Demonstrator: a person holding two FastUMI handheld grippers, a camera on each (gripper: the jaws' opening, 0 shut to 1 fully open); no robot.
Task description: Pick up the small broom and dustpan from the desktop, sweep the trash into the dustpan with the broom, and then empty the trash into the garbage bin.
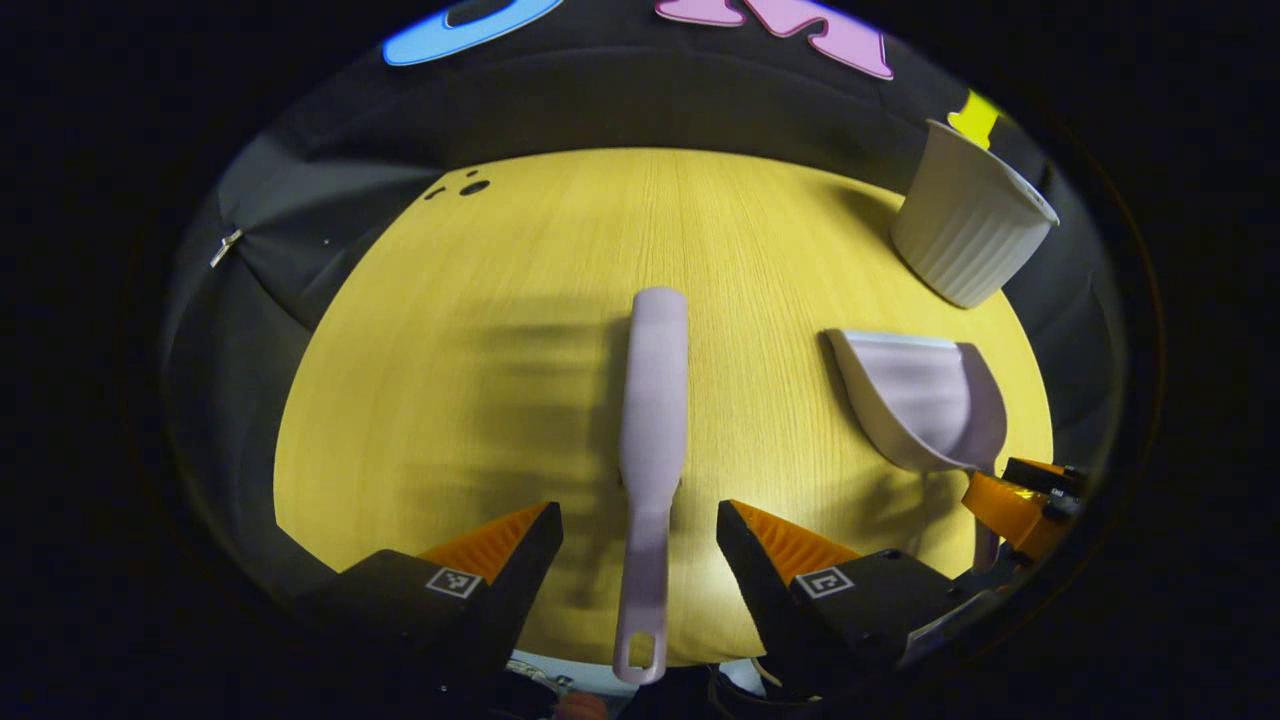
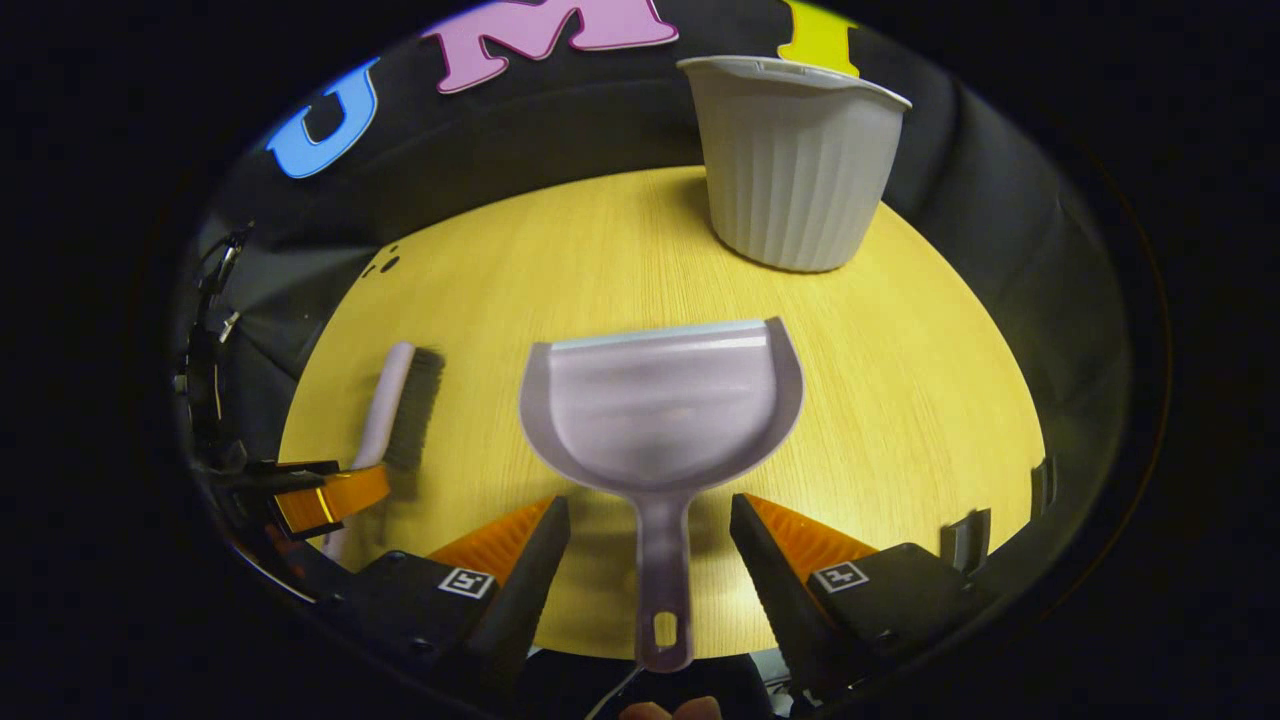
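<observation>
A lilac small broom (image 1: pixel 652 420) lies on the yellow wooden desktop (image 1: pixel 760 250), its handle running back between the fingers of my left gripper (image 1: pixel 640 530), which is open and not touching it. The broom (image 2: pixel 395 405) shows dark bristles in the right gripper view, with the left gripper (image 2: pixel 320 500) at its handle. A lilac dustpan (image 2: pixel 660 400) rests mouth away from me, its handle between the spread fingers of my open right gripper (image 2: pixel 650 540). The dustpan (image 1: pixel 920 400) sits right of the broom, beside the right gripper (image 1: pixel 1020 500). Small dark trash bits (image 1: pixel 470 185) lie at the far left edge.
A white ribbed garbage bin (image 2: pixel 795 165) stands upright at the table's far right, beyond the dustpan; it is also the bin (image 1: pixel 970 230) in the left gripper view. The trash bits (image 2: pixel 385 265) sit near the back left rim. Black cloth surrounds the table.
</observation>
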